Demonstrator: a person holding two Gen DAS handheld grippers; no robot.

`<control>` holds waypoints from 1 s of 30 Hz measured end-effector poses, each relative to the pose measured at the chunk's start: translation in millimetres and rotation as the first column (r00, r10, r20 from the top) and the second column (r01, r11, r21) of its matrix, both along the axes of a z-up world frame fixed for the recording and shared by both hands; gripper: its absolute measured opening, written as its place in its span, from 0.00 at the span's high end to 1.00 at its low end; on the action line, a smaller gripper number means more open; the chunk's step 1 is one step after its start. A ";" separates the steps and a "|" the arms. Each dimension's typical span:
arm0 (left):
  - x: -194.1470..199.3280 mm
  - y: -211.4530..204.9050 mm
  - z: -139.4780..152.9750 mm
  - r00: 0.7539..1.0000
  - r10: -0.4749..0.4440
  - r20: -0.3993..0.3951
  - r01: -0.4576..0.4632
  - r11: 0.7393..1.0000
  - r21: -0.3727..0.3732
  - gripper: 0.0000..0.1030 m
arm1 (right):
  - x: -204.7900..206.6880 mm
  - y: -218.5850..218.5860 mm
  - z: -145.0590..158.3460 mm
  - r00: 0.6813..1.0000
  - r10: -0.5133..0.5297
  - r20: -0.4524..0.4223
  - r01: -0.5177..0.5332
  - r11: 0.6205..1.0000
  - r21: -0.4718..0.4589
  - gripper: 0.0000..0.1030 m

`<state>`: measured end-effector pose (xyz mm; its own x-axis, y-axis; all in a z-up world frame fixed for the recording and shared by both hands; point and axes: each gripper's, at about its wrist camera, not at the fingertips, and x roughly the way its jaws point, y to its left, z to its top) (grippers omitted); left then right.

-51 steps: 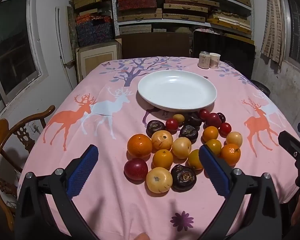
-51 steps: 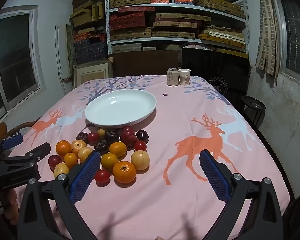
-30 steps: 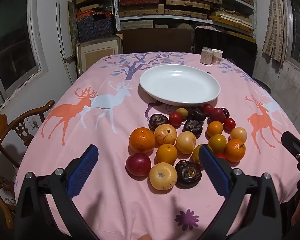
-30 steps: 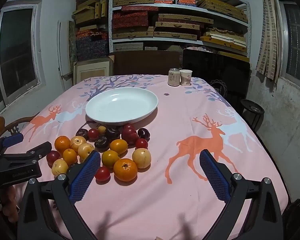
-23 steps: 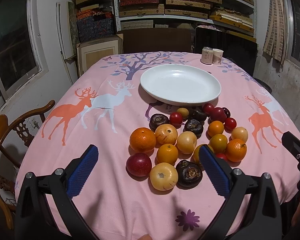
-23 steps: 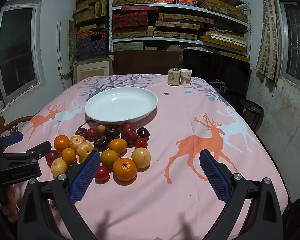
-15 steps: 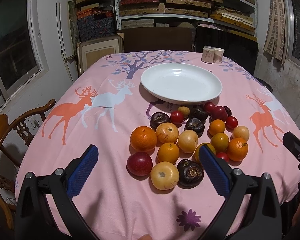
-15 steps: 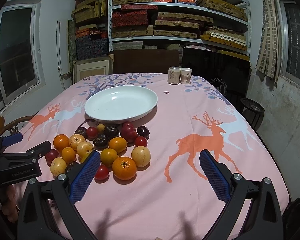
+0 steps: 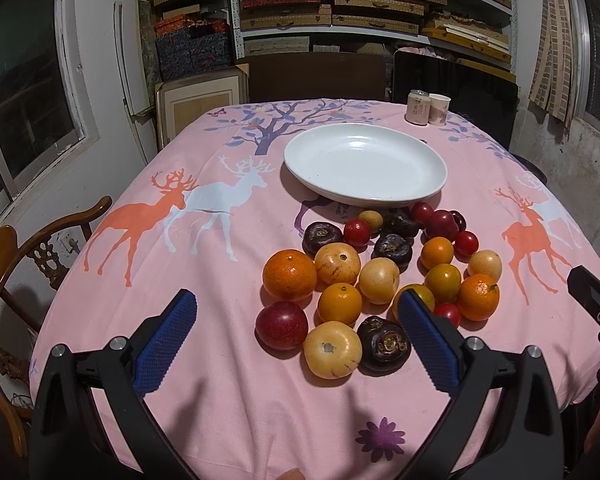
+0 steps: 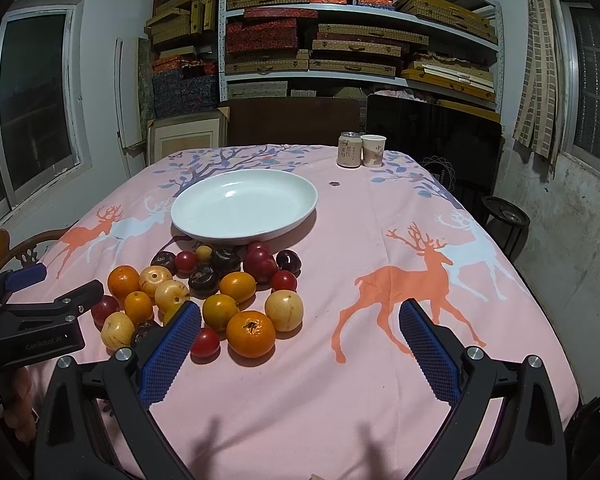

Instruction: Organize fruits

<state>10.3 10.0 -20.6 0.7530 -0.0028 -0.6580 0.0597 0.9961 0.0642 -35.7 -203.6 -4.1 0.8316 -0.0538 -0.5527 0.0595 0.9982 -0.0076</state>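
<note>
Both tongs (image 9: 296, 334) (image 10: 300, 338) agape; white plate (image 9: 420, 196) seemingly bare, fruits (image 9: 374, 276) beside it.

My left wrist camera looks down the table from its near edge, close above the fruit pile (image 9: 380, 276). My right wrist camera sits right of that pile, facing likewise. Both share the white plate (image 9: 296, 160) (image 10: 180, 216).

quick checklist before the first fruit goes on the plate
1. Plate bare, ready for fruit: ok.
2. Left gripper open and holding nothing: ok.
3. Right gripper open and holding nothing: ok.
4. Fruit pile all on the cloth, none on the plate: ok.
5. Can and cup stand apart from the plate: ok.
6. Fruit firmness for gripping: cannot tell.
</note>
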 end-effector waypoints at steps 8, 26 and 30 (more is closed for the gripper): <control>1.4 3.6 -2.8 1.000 0.005 -0.006 -0.006 1.000 -0.006 0.04 | 0.0 1.2 -2.3 1.000 0.001 -0.002 -0.001 1.000 0.000 0.03; 1.4 3.5 -2.8 1.000 0.006 -0.004 -0.006 1.000 -0.006 0.04 | -2.6 6.0 -3.6 1.000 0.012 0.003 -0.012 1.000 -0.009 0.03; 1.8 4.2 -3.6 1.000 0.006 -0.006 -0.006 1.000 -0.006 0.04 | -1.6 5.2 -2.3 1.000 0.008 -0.002 -0.008 1.000 -0.004 0.03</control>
<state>12.2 14.3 -24.2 0.7491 -0.0025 -0.6624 0.0545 0.9968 0.0578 -37.3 -198.4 -6.5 0.8311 -0.0493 -0.5540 0.0513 0.9986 -0.0119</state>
